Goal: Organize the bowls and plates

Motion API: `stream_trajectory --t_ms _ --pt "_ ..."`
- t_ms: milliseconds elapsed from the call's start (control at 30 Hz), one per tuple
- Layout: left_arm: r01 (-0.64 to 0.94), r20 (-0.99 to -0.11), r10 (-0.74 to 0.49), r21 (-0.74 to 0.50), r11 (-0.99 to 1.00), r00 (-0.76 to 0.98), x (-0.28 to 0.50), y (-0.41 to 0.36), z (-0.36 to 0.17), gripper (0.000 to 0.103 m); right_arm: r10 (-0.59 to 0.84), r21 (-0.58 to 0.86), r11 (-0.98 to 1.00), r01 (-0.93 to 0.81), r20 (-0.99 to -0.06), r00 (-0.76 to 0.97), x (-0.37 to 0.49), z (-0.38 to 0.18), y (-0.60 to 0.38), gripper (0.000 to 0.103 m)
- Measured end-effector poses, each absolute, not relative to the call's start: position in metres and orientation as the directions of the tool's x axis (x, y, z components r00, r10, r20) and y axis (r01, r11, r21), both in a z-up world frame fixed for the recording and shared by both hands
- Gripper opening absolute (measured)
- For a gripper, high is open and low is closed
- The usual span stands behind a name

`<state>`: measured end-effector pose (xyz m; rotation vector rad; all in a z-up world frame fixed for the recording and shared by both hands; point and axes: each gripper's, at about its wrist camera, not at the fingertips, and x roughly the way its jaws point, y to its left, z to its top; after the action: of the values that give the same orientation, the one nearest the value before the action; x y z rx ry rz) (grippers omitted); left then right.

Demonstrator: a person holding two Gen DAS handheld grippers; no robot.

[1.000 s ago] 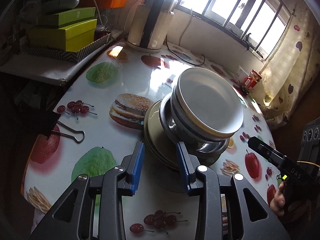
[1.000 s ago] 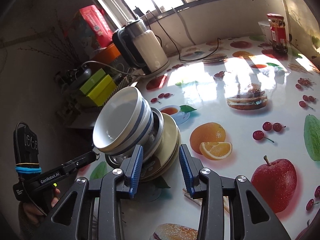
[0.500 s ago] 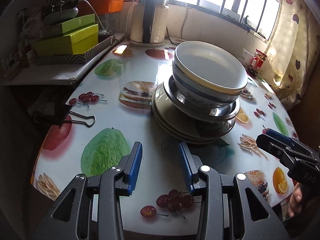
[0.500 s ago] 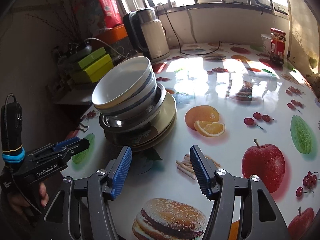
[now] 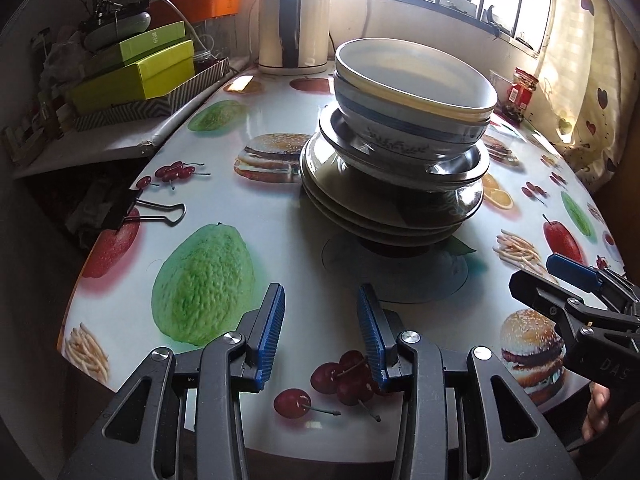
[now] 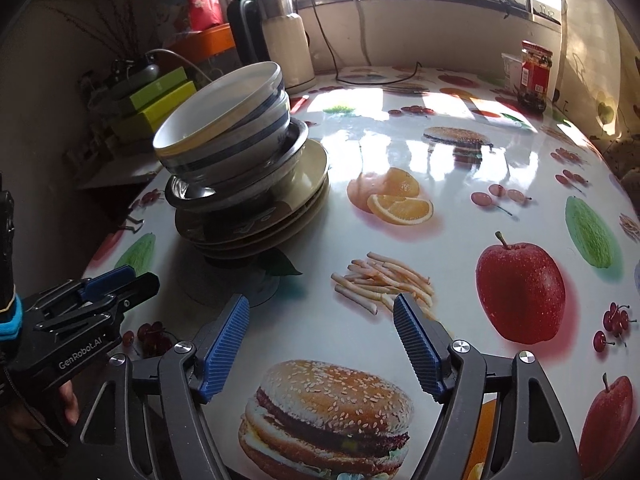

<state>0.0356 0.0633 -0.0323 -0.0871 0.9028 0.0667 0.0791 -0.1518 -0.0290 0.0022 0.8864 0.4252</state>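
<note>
Ceramic stack: we see white bowls [image 5: 414,92] with blue bands nested on top, the upper one tilted, resting in a steel dish [image 5: 456,168], which sits on cream plates [image 5: 360,216].
Stack's place: it stands on our round table [image 6: 400,292], on the glossy fruit-and-burger cloth, toward the side with the shelf, in front of the kettle [image 5: 294,16].
Left gripper [image 5: 321,330]: our jaws stand apart with nothing between them, only the printed cherries below; they hang short of the stack and touch no dish.
Right gripper [image 6: 320,342]: our jaws are spread wide and have just been opening; nothing lies between them, and a printed burger shows beneath.
Grippers together: in the left wrist view the right one sits at the right edge; in the right wrist view the left one sits at the left edge, a hand [image 6: 66,400] below it.
Table edge: a black binder clip [image 5: 132,208] is clamped there.
Shelf: green boxes [image 5: 136,76] are piled beside the table.
Far side: a red-labelled jar [image 6: 535,76] stands near the window.
</note>
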Motion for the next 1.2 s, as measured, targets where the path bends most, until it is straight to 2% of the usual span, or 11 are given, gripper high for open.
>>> stream_trajectory --t_ms 500,633,1000,1200 --pt "-0.091 -0.799 0.022 -0.042 0.995 0.601 0.042 0.059 -0.044 0.039 0.291 0.121 0.939 -0.323 -0.78 0.554 0.081 -0.045 -0.149 0.082" --pt "-0.08 -0.799 0.017 -0.039 0.996 0.602 0.043 0.056 -0.045 0.048 0.278 0.102 0.94 -0.324 -0.78 0.56 0.08 -0.046 -0.146 0.087" --pt "-0.088 -0.8 0.04 -0.016 0.996 0.599 0.045 0.051 -0.046 0.055 0.253 0.069 0.944 -0.321 -0.777 0.576 0.08 -0.048 -0.142 0.09" --pt "-0.094 -0.799 0.045 -0.015 0.995 0.6 0.045 0.051 -0.046 0.055 0.245 0.068 0.949 -0.309 -0.775 0.582 0.08 -0.049 -0.144 0.09"
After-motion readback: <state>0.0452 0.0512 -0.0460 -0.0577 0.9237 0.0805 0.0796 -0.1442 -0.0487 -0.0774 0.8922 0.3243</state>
